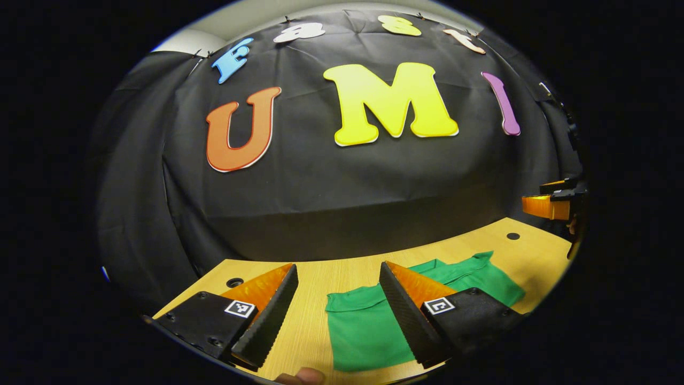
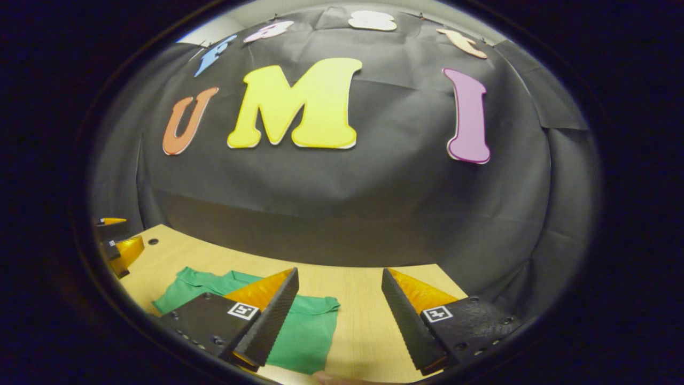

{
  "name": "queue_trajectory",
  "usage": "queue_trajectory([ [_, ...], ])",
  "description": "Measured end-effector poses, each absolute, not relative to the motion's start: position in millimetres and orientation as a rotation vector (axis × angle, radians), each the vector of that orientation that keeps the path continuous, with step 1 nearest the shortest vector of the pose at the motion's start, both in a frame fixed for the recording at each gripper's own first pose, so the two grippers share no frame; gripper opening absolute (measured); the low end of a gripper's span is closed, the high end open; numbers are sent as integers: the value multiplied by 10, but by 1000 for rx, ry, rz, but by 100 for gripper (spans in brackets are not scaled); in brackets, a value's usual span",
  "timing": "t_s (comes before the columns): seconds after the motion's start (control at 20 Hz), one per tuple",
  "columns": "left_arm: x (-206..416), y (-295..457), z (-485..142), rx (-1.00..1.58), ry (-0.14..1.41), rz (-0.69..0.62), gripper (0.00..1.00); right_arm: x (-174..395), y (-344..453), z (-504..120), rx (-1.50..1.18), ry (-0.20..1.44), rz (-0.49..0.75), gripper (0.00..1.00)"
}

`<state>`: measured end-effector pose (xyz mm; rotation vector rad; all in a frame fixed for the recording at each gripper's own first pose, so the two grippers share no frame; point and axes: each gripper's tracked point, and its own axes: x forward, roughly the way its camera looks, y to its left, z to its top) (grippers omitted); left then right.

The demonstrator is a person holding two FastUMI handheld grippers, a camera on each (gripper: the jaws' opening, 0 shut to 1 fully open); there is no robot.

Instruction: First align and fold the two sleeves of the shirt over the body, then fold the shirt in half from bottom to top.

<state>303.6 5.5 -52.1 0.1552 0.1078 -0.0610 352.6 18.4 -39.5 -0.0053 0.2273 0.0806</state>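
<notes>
A green shirt (image 1: pixel 368 326) lies flat on a pale wooden table (image 1: pixel 320 278), spread out with its collar toward the back wall. In the left gripper view it sits under and beyond the right-hand finger, reaching from the middle of the table toward its right side; one short sleeve (image 1: pixel 494 286) points out toward the far right corner. In the right gripper view the same shirt (image 2: pixel 310 331) lies at lower left, partly behind the left-hand finger, with a sleeve (image 2: pixel 184 291) stretching toward the table's left edge.

The left gripper (image 1: pixel 336 313) hangs above the table with its jaws spread wide and nothing between them but bare wood and the shirt's edge. The right gripper (image 2: pixel 339 315) is likewise wide apart and holds nothing; bare table shows in its gap. The right gripper also shows small at the right rim of the left gripper view (image 1: pixel 553 206), and the left gripper at the left rim of the right gripper view (image 2: pixel 120 248).

The table has small dark round holes (image 1: pixel 513 236) near its back corners. Behind it, black cloth (image 1: pixel 331 182) drapes the booth's wall, creased in places, with a strip of pale wall (image 1: pixel 256 13) above.
</notes>
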Motion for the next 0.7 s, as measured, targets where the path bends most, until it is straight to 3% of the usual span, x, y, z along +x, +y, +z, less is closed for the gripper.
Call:
queue_trajectory([
  [0.35, 1942, -187, -253, 105, 74, -64, 98, 2378, -67, 59, 8, 126, 84, 95],
  [0.7, 948, -375, -333, 89, 43, -51, 98, 1172, 151, -161, 58, 170, 188, 95],
])
